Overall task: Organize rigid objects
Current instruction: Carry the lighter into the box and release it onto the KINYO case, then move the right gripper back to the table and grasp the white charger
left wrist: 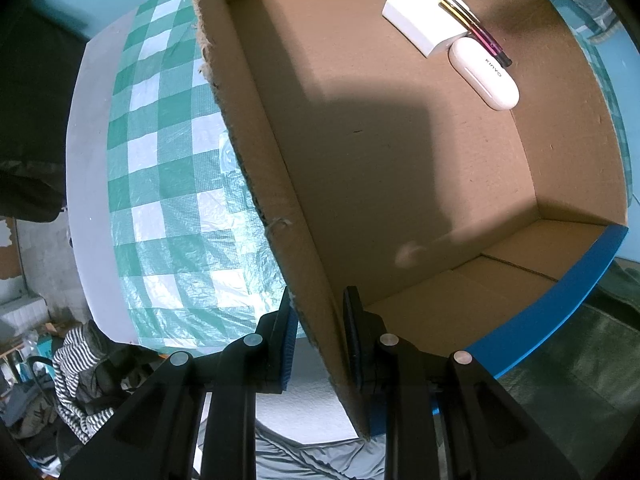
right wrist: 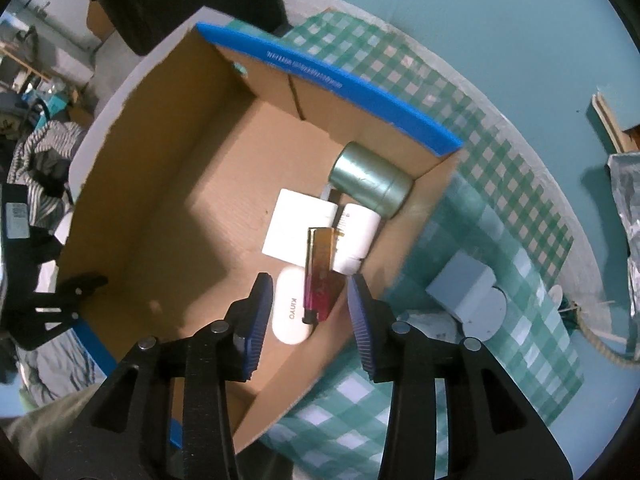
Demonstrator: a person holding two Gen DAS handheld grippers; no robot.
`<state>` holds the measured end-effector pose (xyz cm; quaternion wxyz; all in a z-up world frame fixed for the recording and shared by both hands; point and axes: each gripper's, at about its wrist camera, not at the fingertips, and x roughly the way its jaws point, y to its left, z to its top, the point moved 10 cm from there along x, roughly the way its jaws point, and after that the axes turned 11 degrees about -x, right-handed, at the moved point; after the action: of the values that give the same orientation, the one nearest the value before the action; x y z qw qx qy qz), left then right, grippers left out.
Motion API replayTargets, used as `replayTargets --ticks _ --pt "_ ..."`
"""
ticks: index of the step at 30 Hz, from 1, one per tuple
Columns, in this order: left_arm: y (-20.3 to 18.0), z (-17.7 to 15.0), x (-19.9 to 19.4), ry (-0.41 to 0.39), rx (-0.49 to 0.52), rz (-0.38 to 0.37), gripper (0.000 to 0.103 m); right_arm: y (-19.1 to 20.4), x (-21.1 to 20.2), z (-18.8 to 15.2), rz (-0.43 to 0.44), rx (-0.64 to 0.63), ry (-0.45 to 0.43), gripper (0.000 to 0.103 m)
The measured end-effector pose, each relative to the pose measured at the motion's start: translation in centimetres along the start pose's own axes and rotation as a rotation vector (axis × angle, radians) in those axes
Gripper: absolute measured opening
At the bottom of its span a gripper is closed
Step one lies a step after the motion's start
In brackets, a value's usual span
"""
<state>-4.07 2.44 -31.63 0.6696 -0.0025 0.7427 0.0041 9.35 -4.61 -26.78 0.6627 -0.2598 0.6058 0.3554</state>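
A cardboard box (left wrist: 400, 140) with blue outer edges stands on a checked cloth. My left gripper (left wrist: 320, 336) is shut on the box's left wall, one finger on each side of it. In the far corner lie a green metal can (right wrist: 370, 184), a flat white box (right wrist: 296, 228), a white bottle (right wrist: 356, 236), an oval white case (right wrist: 290, 312) and a gold-and-pink lighter (right wrist: 318, 276). The lighter rests across the white things. My right gripper (right wrist: 310, 316) hangs open above it and its pads do not touch it. The left wrist view also shows the lighter (left wrist: 476, 30) and the oval case (left wrist: 484, 74).
The green-and-white checked cloth (right wrist: 500, 240) covers the round table. A grey-white block with a round white piece (right wrist: 464, 288) sits on the cloth right of the box, and a rope (right wrist: 596, 340) lies further right. A striped garment (left wrist: 76, 360) lies below the table.
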Motion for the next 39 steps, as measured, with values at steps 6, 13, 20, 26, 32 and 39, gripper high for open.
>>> replayTargets --ticks 6,13,20,26,32,39 --pt "-0.1 0.0 -0.1 0.002 -0.002 -0.001 0.022 -1.6 -1.6 -1.2 0.017 0.036 -0.035 0.047" --pt "0.0 0.1 0.0 0.008 0.000 0.005 0.022 -5.1 -2.8 -3.3 -0.004 0.090 -0.047 0.057" --pt "-0.2 0.2 0.2 0.016 -0.004 0.006 0.022 -10.0 -1.2 -5.5 -0.004 0.218 -0.019 0.058" --pt "0.0 0.3 0.3 0.023 -0.013 0.003 0.022 -12.6 1.1 -6.0 -0.007 0.273 0.002 0.058" --pt "0.2 0.3 0.4 0.034 -0.022 0.004 0.022 -13.7 3.1 -5.1 -0.018 0.260 0.015 0.060" --pt "0.0 0.2 0.4 0.042 -0.029 0.010 0.022 -13.4 4.9 -4.3 -0.011 0.238 0.046 0.060"
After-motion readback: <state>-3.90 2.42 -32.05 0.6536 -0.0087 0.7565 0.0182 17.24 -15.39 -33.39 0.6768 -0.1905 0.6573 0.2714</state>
